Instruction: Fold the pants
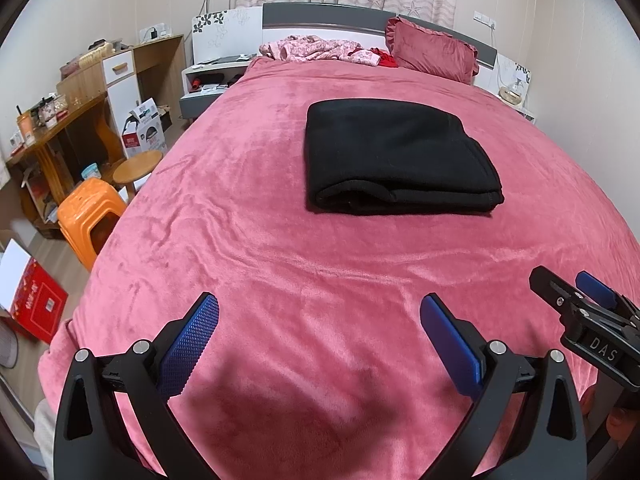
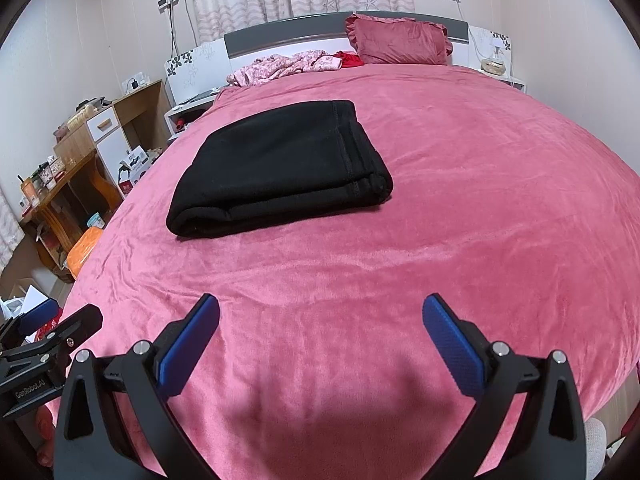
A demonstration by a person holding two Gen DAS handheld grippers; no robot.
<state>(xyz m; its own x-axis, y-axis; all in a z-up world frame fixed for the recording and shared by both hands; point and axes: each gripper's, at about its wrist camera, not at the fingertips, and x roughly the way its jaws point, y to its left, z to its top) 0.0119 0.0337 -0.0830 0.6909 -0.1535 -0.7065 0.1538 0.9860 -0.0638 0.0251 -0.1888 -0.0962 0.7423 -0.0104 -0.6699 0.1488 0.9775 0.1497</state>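
Note:
Black pants (image 1: pixel 396 156) lie folded into a thick rectangle on the pink bedspread (image 1: pixel 320 264), also in the right wrist view (image 2: pixel 280 168). My left gripper (image 1: pixel 320 320) is open and empty, held above the bed's near part, well short of the pants. My right gripper (image 2: pixel 320 320) is open and empty too, beside the left one. The right gripper shows at the right edge of the left view (image 1: pixel 576 300); the left gripper shows at the left edge of the right view (image 2: pixel 52 332).
A red pillow (image 1: pixel 434 48) and crumpled pink clothes (image 1: pixel 320 49) lie at the headboard. Left of the bed stand an orange stool (image 1: pixel 88 216), a round wooden stool (image 1: pixel 138 166), a wooden desk (image 1: pixel 60 128) and a red box (image 1: pixel 36 308).

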